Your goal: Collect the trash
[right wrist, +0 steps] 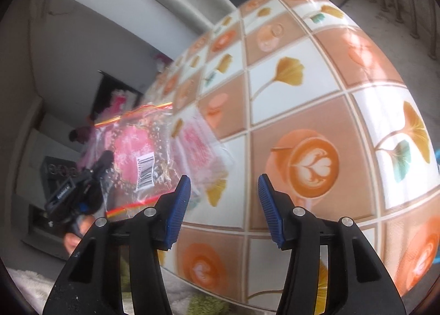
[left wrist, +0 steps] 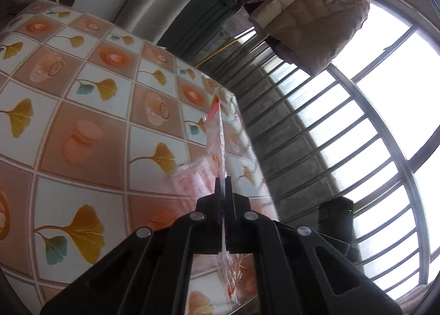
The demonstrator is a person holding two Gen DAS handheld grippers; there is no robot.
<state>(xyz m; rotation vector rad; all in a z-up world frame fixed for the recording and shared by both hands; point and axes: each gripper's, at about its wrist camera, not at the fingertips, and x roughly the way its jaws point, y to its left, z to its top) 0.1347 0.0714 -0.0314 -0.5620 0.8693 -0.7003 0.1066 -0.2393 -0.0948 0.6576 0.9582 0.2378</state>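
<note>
My left gripper (left wrist: 223,178) is shut on a clear plastic bag (left wrist: 218,133) with red trim, seen edge-on and lifted above the table's edge. In the right wrist view the same bag (right wrist: 137,150) shows pink contents and a barcode label, held up at the left by my left gripper (right wrist: 103,162). A second clear wrapper with pink print (right wrist: 196,147) lies on the patterned tablecloth (right wrist: 302,100) beside it; it also shows in the left wrist view (left wrist: 192,177). My right gripper (right wrist: 224,185) is open and empty, its blue pads (right wrist: 181,205) above the table, right of the wrapper.
The tablecloth (left wrist: 82,111) has coffee and ginkgo leaf prints. A barred window (left wrist: 357,136) and a hanging beige jacket (left wrist: 310,12) are beyond the table. A black device (left wrist: 337,221) stands by the window. A green rug (right wrist: 203,304) lies below the table edge.
</note>
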